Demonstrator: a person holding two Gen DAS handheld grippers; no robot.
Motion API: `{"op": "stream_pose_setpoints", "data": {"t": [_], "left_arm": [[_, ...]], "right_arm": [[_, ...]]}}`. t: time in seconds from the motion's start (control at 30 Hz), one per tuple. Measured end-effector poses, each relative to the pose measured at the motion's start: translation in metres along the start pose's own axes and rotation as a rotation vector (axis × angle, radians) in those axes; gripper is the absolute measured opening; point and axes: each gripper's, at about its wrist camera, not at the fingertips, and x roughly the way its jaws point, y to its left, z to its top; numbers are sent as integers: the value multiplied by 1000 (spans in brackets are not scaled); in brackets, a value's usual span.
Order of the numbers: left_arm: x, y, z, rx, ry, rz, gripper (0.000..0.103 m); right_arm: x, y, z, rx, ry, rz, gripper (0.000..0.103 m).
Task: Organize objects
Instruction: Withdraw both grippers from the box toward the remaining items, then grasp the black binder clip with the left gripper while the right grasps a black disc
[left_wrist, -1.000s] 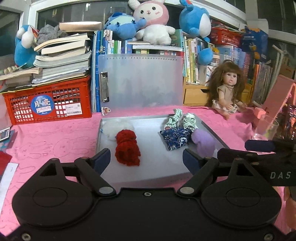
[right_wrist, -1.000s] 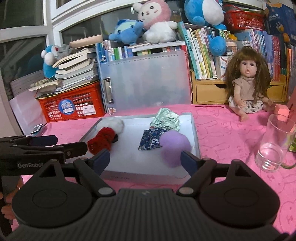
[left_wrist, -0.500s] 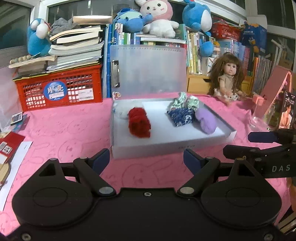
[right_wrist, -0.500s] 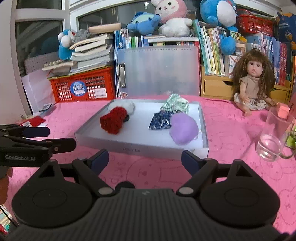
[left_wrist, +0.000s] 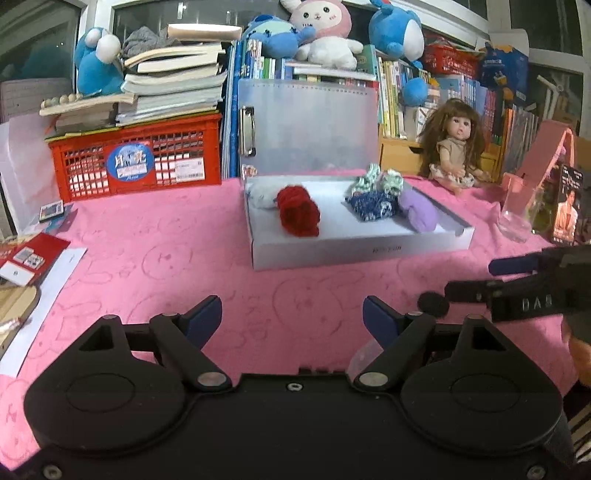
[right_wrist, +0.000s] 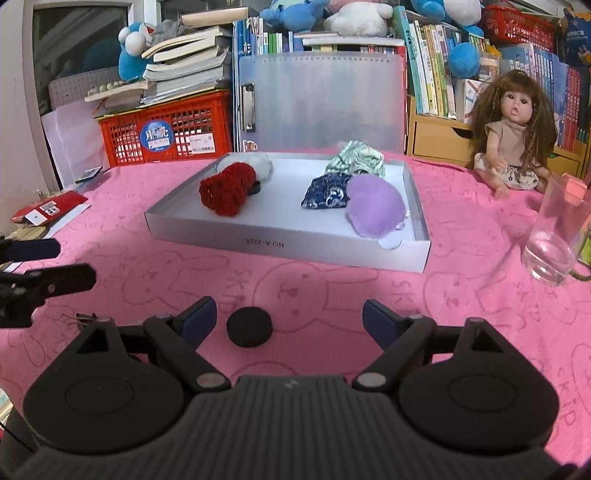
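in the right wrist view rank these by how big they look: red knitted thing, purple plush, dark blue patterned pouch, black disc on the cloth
1. purple plush and red knitted thing: about alike, not ranked
2. dark blue patterned pouch
3. black disc, smallest though nearest the camera

Both tools pulled back from tray; black disc now between right tool's fingers.

White shallow box on pink cloth, open top. Inside: red knit bundle at left w/ white fluffy item behind, touching it; navy patterned pouch mid-right, green striped cloth behind it, purple plush lump at right front corner. Black round disc outside box, flat on cloth.
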Motion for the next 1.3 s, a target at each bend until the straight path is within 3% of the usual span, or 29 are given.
{"op": "stream_pose_setpoints", "data": {"t": [0.6, 0.9, 0.93, 1.03, 1.3], "left_arm": [[1, 3, -36, 2, 65, -59, 58], [1, -3, -40, 14, 64, -90, 37], [0, -3, -40, 1, 62, -96, 30], [-3, -3, -39, -18, 61, -84, 29], [-4, -3, -42, -27, 60, -74, 30]], "right_arm": [[13, 15, -9, -44, 3, 4, 91], [19, 21, -12, -63, 6, 17, 81], [19, 21, -12, -60, 5, 14, 79], [20, 20, -12, -52, 4, -6, 72], [20, 21, -12, -57, 14, -2, 64]]}}
